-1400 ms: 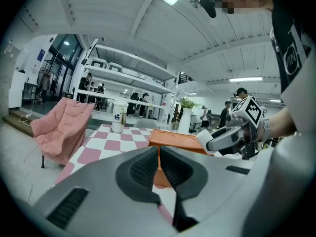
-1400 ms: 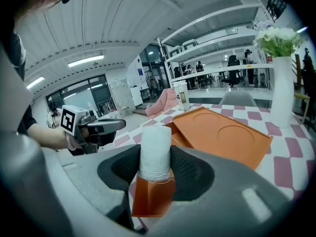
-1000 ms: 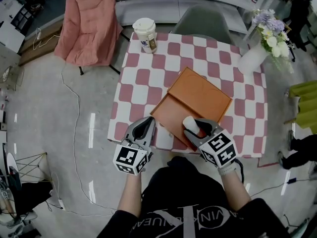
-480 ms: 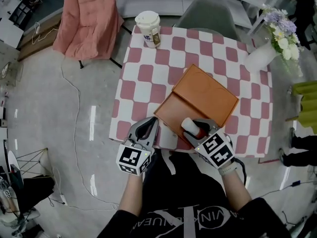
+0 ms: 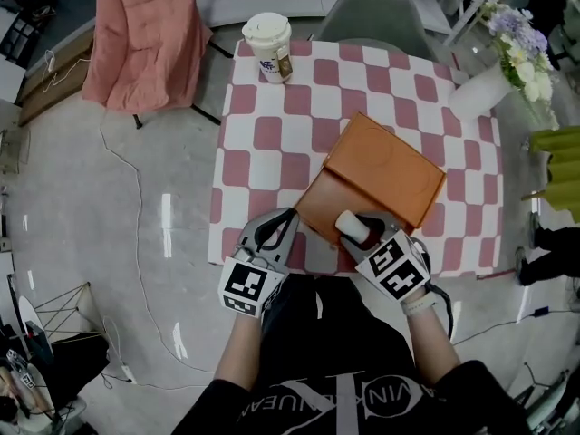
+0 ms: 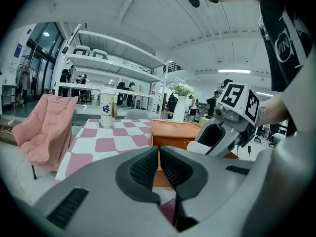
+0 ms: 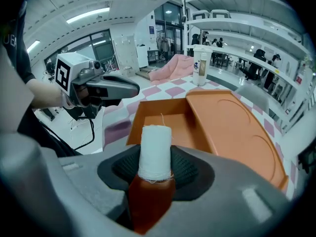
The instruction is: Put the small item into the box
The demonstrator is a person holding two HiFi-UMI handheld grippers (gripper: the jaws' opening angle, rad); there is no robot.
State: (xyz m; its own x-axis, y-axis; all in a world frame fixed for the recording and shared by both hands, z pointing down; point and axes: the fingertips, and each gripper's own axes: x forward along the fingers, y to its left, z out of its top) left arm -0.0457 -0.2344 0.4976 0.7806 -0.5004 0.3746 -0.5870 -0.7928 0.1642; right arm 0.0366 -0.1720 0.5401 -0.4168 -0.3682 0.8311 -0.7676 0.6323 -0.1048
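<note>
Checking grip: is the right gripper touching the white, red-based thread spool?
Touching. The right gripper view shows the right gripper clamped on the white thread spool.

In the head view the right tool (image 5: pixel 356 228) covers the near corner of the box (image 5: pixel 319 208) and the lower part of the thread spool (image 5: pixel 349 224). The print on the cup (image 5: pixel 269 45) is too small to read. The pink chair (image 5: pixel 136 34) runs off the top edge.
</note>
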